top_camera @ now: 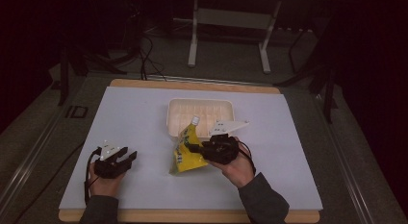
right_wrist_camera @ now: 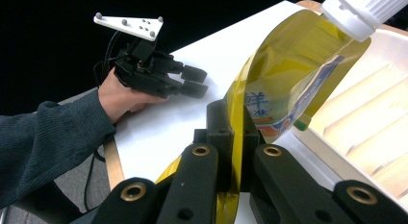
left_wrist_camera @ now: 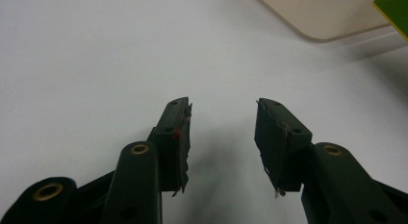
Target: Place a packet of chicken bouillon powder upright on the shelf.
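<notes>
Right gripper (top_camera: 193, 148): clamped on the yellow pouch's side edge
Pouch (top_camera: 186, 154): held upright just in front of the tray (top_camera: 176, 119), white cap up
Left gripper (top_camera: 131, 157): jaws wide, nothing between, low over the table (top_camera: 134, 108)

Right gripper (right_wrist_camera: 234, 137) pinches yellow pouch (right_wrist_camera: 293, 70) edge beside tray (right_wrist_camera: 365, 137).

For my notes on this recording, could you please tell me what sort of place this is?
Probably a lab or recording workspace, not a kitchen: a white-covered wooden table stands in a dark room, black cables trail across the floor, and a grey metal stand sits behind.
</notes>
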{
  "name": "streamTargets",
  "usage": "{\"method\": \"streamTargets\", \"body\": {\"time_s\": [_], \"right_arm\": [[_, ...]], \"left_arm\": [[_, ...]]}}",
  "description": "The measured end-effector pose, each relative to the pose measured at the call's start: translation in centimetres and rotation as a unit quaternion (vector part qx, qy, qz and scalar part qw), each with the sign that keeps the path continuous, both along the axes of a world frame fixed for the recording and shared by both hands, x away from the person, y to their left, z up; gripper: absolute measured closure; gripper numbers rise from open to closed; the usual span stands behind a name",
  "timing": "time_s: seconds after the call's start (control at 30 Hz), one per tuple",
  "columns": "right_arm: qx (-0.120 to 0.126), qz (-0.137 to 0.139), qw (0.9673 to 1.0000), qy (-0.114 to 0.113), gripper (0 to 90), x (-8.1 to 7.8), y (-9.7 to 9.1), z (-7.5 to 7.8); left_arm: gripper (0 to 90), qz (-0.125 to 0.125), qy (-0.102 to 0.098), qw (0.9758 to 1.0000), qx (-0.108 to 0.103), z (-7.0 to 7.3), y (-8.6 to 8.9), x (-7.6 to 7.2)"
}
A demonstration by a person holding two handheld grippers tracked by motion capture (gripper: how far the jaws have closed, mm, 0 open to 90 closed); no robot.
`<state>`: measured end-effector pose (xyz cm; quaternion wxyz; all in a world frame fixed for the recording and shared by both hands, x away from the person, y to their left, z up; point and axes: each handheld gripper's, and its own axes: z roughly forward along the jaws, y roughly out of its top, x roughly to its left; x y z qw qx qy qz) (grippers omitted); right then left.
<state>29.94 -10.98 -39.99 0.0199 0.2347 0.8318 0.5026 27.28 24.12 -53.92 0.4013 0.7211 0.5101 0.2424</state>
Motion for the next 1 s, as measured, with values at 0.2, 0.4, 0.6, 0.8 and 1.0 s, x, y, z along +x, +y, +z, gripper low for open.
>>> {"method": "streamTargets", "body": {"time_s": [0.2,0.4,0.6,0.8,1.0], "right_arm": [[-0.003,0.001,1.0,-0.008,90.0,0.2,0.1,0.3],[-0.011,0.004,0.9998,-0.019,90.0,0.3,0.3,0.6],[-0.015,0.008,0.9994,-0.029,90.0,0.4,0.5,1.3],[-0.02,0.005,0.9989,-0.043,90.0,0.3,0.6,1.9],[-0.029,0.001,0.998,-0.056,90.0,0.4,0.7,2.3]], "left_arm": [[55.7,-0.001,0.001,1.0,0.0,0.0,0.0,0.0],[55.7,0.0,0.001,1.0,0.0,0.0,0.0,0.0],[55.7,0.0,0.001,1.0,-0.001,0.0,0.0,0.0],[55.7,0.0,0.002,1.0,0.0,0.0,0.0,0.0],[55.7,0.0,0.002,1.0,0.0,0.0,0.0,0.0]]}}
